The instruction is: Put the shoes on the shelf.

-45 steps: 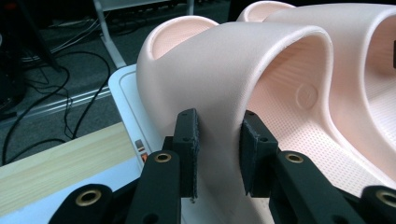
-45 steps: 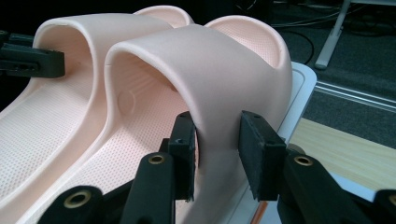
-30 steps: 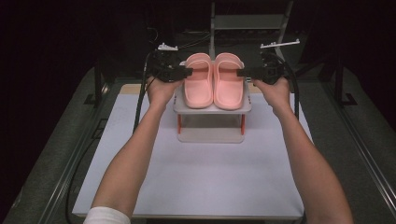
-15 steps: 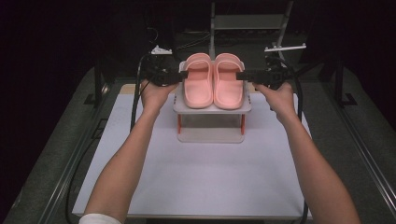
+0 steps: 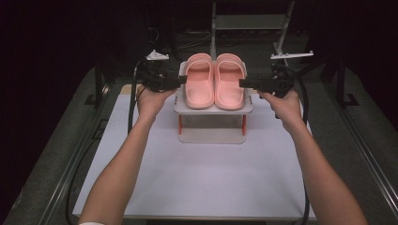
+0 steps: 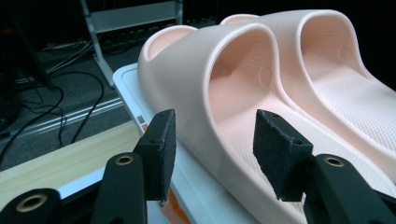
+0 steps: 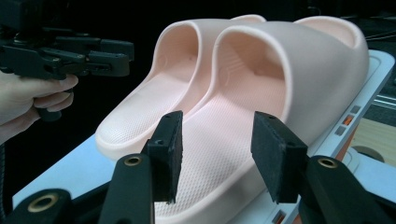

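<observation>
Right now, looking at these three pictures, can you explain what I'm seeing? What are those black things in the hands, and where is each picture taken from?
A person stands at a table with a hand-held pair of tongs in each hand: the left tongs and the right tongs. One picture looks down from above the person. The other two come from small cameras riding on each pair of tongs, looking along their black jaws.

On the table stands a small white stand, and on it a pair of pink slippers side by side. Nothing is held: the jaws of both tongs stand open beside the slippers, the left ones having just been opening, with the near slipper's side wall in front of the gap.
</observation>
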A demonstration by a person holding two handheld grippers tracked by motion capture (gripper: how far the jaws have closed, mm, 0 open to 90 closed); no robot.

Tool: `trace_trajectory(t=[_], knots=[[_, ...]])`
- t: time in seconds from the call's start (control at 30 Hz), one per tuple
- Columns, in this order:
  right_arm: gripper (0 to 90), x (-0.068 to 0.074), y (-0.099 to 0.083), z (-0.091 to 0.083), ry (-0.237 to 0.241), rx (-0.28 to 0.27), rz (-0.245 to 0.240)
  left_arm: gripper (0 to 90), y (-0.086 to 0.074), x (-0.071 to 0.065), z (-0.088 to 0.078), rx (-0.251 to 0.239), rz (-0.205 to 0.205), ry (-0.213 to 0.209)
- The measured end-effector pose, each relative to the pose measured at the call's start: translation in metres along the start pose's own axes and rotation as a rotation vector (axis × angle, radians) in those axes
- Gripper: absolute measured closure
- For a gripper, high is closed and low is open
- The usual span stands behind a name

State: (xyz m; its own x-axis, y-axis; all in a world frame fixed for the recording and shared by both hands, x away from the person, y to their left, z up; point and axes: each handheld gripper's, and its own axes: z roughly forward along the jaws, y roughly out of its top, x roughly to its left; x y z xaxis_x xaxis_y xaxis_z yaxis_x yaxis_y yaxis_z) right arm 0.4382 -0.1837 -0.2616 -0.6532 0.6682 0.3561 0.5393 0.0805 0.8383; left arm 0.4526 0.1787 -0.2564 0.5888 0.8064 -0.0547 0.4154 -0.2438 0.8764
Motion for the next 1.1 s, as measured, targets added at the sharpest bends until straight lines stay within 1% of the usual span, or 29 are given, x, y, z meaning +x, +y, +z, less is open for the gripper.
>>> trace_trajectory(t=[0.13,0.23,0.47,0.53,0.6,0.7,0.77,0.87,0.93,0.97,1.03,1.1], knots=[[52.2,0.002,-0.003,-0.003,0.016,-0.003,-0.001,45.4,-0.003,0.001,-0.006,-0.013,-0.007,-0.001],[51.3,0.005,-0.004,-0.005,0.025,0.004,-0.012,44.6,-0.006,0.001,-0.01,-0.022,-0.01,-0.013],[49.3,0.013,-0.008,-0.009,0.061,0.005,-0.021,42.3,-0.016,0.001,-0.018,-0.032,-0.019,-0.012],[48.7,0.015,-0.011,-0.009,0.066,0.007,-0.021,40.2,-0.019,0.001,-0.021,-0.033,-0.023,-0.013],[47.4,0.017,-0.014,-0.01,0.075,0.006,-0.021,37.7,-0.021,0.001,-0.023,-0.035,-0.027,-0.027],[46.0,0.02,-0.016,-0.009,0.077,0.021,-0.031,36.0,-0.023,0.0,-0.023,-0.027,-0.009,-0.02],[44.9,0.023,-0.016,-0.01,0.083,0.022,-0.033,34.3,-0.024,-0.001,-0.024,-0.034,-0.019,-0.03],[43.1,0.026,-0.017,-0.009,0.094,0.03,-0.039,32.6,-0.026,-0.002,-0.026,-0.038,-0.019,-0.037],[41.4,0.029,-0.018,-0.009,0.11,0.031,-0.043,31.3,-0.029,-0.001,-0.027,-0.038,-0.031,-0.054],[41.4,0.029,-0.018,-0.009,0.11,0.031,-0.043,31.3,-0.03,0.0,-0.027,-0.04,-0.037,-0.062],[40.5,0.031,-0.019,-0.009,0.118,0.036,-0.045,30.4,-0.032,0.001,-0.029,-0.044,-0.044,-0.057],[41.0,0.033,-0.022,-0.009,0.129,0.021,-0.048,29.2,-0.035,0.002,-0.03,-0.046,-0.047,-0.058]])
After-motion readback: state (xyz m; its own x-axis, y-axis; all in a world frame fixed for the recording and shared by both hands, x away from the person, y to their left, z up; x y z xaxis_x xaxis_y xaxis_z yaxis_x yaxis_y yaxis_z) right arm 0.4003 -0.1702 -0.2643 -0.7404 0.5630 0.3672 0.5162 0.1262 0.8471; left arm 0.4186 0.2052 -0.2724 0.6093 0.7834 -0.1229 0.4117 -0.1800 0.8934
